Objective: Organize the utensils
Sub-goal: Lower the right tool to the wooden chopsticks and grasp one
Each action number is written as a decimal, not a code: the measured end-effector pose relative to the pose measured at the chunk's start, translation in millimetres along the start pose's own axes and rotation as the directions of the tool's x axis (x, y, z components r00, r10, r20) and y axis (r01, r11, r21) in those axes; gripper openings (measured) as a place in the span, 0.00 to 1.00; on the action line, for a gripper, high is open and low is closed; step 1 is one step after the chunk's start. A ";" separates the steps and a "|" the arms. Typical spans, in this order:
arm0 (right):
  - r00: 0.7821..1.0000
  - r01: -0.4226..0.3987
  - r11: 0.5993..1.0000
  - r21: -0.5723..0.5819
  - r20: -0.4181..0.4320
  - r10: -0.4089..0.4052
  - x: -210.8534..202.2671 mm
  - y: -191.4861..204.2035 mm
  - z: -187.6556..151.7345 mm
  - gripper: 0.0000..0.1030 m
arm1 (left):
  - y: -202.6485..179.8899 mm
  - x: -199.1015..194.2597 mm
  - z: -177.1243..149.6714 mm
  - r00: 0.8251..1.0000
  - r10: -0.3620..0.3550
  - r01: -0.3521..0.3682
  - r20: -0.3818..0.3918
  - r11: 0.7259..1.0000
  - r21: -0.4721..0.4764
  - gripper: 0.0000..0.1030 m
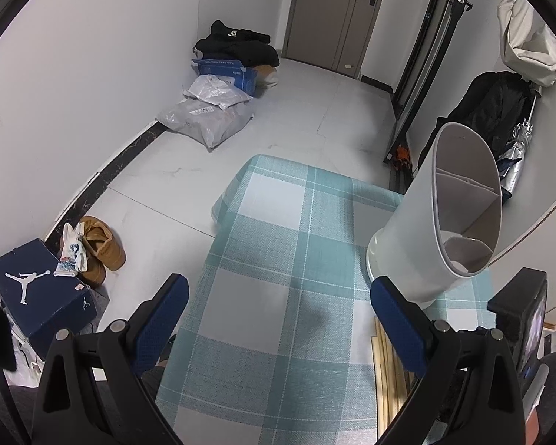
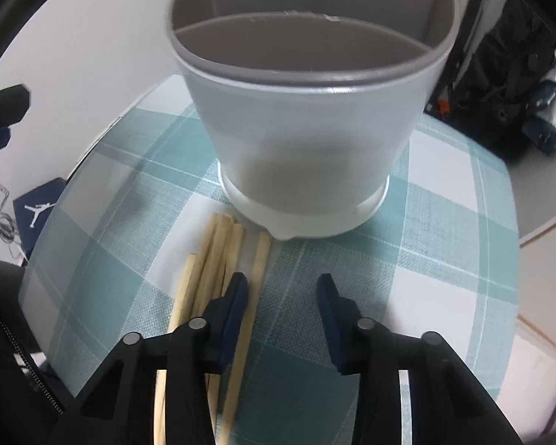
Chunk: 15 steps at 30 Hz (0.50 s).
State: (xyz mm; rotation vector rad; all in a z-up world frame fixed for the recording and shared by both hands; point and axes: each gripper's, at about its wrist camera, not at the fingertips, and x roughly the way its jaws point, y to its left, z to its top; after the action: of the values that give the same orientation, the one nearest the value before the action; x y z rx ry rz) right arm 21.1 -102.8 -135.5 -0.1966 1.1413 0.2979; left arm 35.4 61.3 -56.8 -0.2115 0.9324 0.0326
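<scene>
A: What is on the table?

B: A woven cloth (image 1: 278, 259) in a teal, white and grey check covers it, with a fine ribbed texture. On it stands a tall white plastic holder (image 2: 307, 141), round, smooth and slightly frosted, narrowing toward a wider ring-shaped foot. Flat partitions divide its inside into compartments, and those that can be seen hold nothing.

A: And the utensils?

B: A bundle of pale wooden chopsticks (image 2: 218, 259), straight with squared ends, lies flat on the cloth just in front of the holder's foot. One stick lies a little apart from the rest, on the right of the bundle.

A: How does the right gripper (image 2: 282, 296) stand?

B: It points steeply down at the cloth. Its black arms end in dark blue pads set partly apart, with only bare cloth in the gap. The left pad is over the edge of the bundle, between the main group and the lone stick. It grips nothing.

A: The left gripper (image 1: 278, 315)?

B: Spread wide over the cloth, its blue textured pads far apart and holding nothing. The holder stands just beyond its right finger (image 1: 400, 319), and the chopsticks show beneath that finger.

A: Beyond the table?

B: Pale floor tiles, a dark blue shoebox (image 1: 40, 289), and tan boots (image 1: 102, 248) beside it.
</scene>
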 end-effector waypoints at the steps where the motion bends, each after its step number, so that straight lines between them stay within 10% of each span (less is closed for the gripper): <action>1: 1.000 0.005 1.000 -0.004 0.000 -0.005 0.4 1.0 -0.1 0.35 | 0.3 1.7 -0.1 1.000 -0.003 0.003 -0.006 1.000 -0.004 0.94; 10: 0.999 0.000 0.999 -0.039 0.042 0.002 6.1 13.9 7.9 0.33 | 5.5 26.1 -11.7 0.995 0.012 -0.013 -0.100 1.000 -0.012 0.94; 15: 0.998 -0.043 0.998 -0.045 0.035 0.045 -1.1 20.1 16.1 0.06 | 3.1 34.6 -24.5 0.986 -0.033 0.033 -0.165 0.999 -0.002 0.94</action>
State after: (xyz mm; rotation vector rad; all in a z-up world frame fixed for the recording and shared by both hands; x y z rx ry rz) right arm 27.8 -79.1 -128.0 -0.2043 1.1049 0.3643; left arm 36.3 57.4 -99.1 -0.2318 1.0939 -0.0165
